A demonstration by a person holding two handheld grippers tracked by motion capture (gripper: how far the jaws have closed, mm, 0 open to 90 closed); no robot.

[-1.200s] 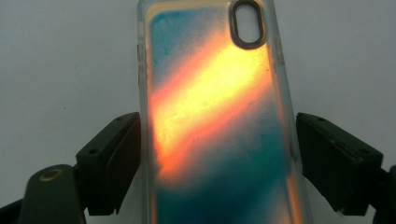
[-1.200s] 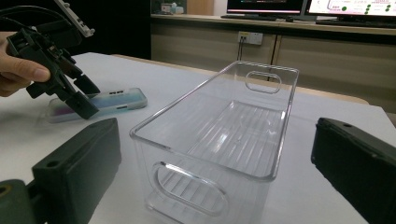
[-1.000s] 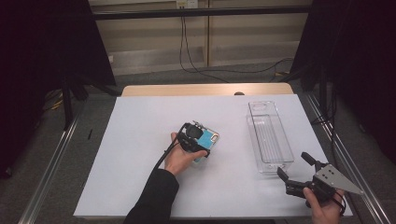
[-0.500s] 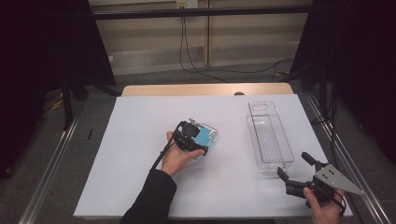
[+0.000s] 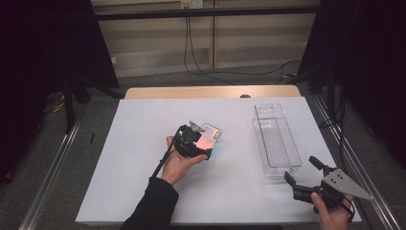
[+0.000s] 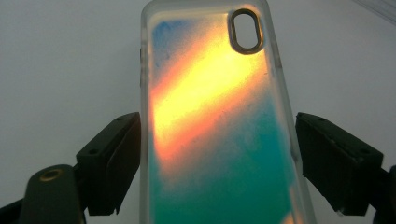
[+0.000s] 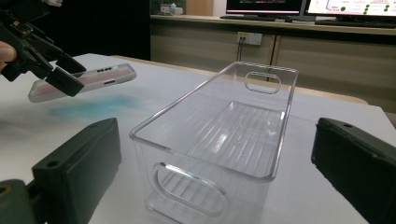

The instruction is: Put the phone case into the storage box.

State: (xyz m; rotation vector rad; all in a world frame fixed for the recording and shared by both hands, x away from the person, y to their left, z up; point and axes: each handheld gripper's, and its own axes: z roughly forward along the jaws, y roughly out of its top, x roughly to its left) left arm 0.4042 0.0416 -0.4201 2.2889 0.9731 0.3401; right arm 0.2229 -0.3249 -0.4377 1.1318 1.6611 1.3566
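Note:
A translucent phone case [image 5: 210, 134] with an orange and teal sheen hangs tilted just above the white table [image 5: 139, 158] near its middle. My left gripper [image 5: 203, 141] is shut on the phone case; in the left gripper view its jaws press both long edges of the case [image 6: 215, 130]. The right gripper view shows the case [image 7: 84, 80] off the surface in the left gripper [image 7: 55, 66]. My right gripper [image 5: 300, 168] is open at the front right, with nothing between its jaws [image 7: 215, 163]. It faces the near short end of a clear plastic bin [image 5: 276, 142].
The clear bin [image 7: 224, 121] is empty and lies lengthwise along the table's right side. Black stands and cables sit beyond the far edge. A metal rail [image 5: 356, 167] runs along the right of the table.
The left gripper has lifted and tilted the phone case, so its face now shows orange instead of blue. The right gripper has stayed in place.

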